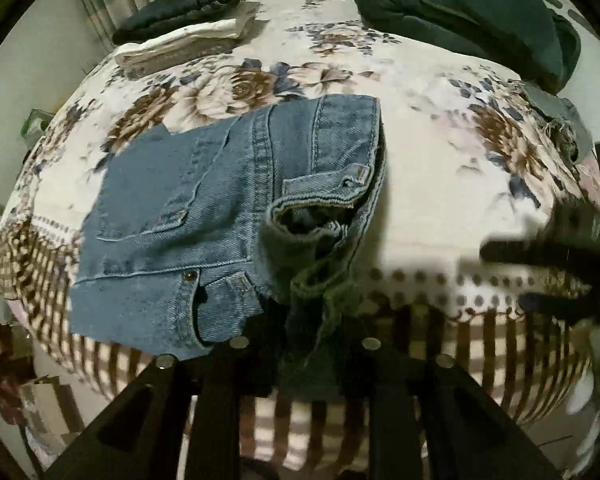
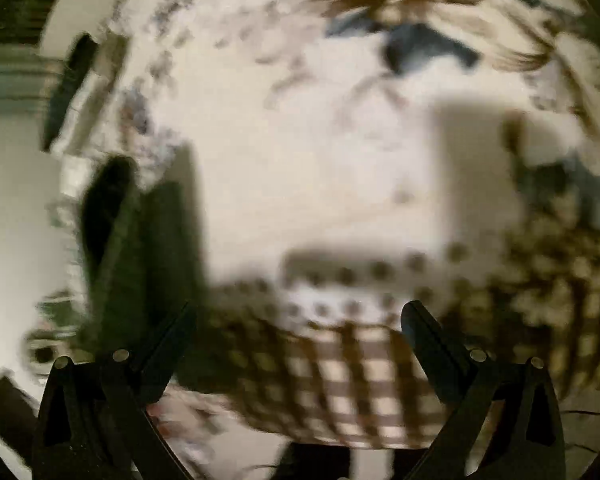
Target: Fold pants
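A home bedroom: a bed under a floral bedspread (image 1: 420,92), folded clothes (image 1: 188,28), a curtain (image 1: 100,4).

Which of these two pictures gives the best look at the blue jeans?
The left wrist view. The folded blue jeans lie sharp and nearly whole on the floral bedspread, waistband toward the left gripper. The right wrist view is motion-blurred and shows only bedspread, no jeans.

Black tongs (image 2: 300,320), 4 silver screws (image 2: 121,355).

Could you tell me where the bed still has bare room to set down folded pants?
Free: the floral bedspread right of the jeans, below the dark green blanket. Crowded: far left, with the folded clothes stack.
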Action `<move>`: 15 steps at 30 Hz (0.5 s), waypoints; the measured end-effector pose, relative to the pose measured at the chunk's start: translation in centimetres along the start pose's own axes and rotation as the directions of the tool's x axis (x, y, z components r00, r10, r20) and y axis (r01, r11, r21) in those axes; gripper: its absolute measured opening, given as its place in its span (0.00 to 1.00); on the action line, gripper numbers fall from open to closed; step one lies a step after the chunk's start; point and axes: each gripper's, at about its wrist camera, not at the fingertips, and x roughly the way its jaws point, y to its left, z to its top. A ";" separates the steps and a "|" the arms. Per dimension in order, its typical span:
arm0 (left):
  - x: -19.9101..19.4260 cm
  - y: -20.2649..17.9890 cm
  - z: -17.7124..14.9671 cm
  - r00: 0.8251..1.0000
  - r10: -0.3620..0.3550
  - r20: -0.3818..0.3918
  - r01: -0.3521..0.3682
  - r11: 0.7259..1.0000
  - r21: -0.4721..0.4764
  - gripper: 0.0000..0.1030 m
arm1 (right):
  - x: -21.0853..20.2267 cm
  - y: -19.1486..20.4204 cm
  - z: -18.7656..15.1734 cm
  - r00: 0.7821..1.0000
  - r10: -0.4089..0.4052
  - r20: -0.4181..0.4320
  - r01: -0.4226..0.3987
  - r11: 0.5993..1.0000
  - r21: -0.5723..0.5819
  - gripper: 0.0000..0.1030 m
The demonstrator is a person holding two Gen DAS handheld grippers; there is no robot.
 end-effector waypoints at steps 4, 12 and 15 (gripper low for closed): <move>-1.2 1.0 0.1 0.996 -0.041 -0.075 0.037 0.998 -0.055 0.82 | 1.7 2.8 2.1 0.976 0.214 -0.050 -0.215 0.977 -0.011 1.00; -1.2 3.9 0.4 0.976 0.181 -0.120 -0.189 0.981 -0.054 0.83 | 8.3 9.5 5.2 0.960 0.247 -0.133 -0.257 0.964 -0.065 1.00; -0.1 5.1 1.1 0.965 0.231 -0.125 -0.237 0.971 -0.036 0.83 | 10.1 10.1 5.0 0.961 0.227 -0.156 -0.239 0.969 -0.063 0.98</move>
